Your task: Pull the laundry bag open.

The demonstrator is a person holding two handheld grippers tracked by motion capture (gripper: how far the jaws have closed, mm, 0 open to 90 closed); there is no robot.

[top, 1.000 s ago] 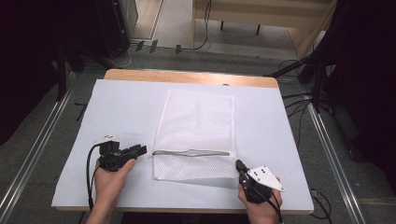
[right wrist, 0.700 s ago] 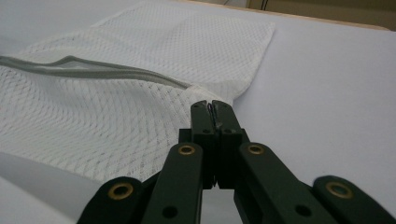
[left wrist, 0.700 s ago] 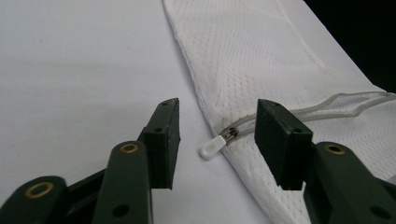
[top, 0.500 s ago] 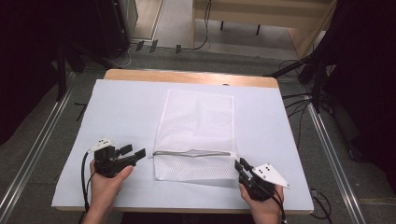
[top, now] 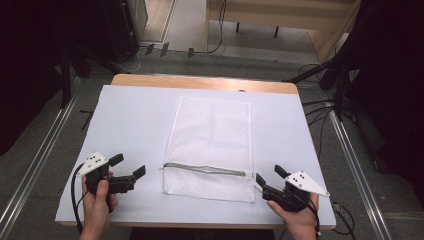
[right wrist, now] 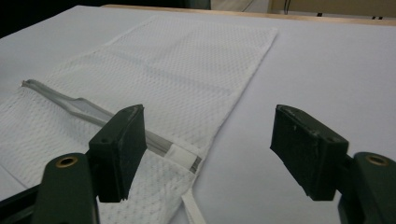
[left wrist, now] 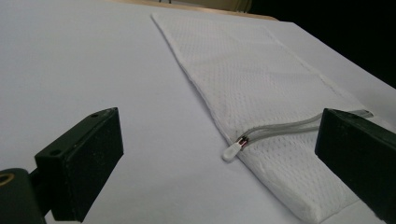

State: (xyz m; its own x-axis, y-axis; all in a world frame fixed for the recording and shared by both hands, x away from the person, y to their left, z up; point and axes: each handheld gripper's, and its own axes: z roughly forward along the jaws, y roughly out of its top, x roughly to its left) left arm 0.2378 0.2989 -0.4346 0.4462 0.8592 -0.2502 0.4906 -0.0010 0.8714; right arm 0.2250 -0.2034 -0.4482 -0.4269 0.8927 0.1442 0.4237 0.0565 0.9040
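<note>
A white-covered tabletop (top: 135, 120) carries a white mesh bag (top: 215, 135) lying flat at its middle, a grey zipper (top: 207, 169) crossing it near the near end. The left tool (top: 128, 168) sits near-left of the bag, jaws spread, holding nothing. The right tool (top: 267, 176) sits near-right, jaws spread too, just beside the bag's corner.

Mesh bag (left wrist: 280, 93) near corner behind gripper jaw.

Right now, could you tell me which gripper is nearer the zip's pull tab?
The left gripper: the pull tab sits at the zip's left end, just beyond its open jaws. The right gripper faces the closed end.
</note>
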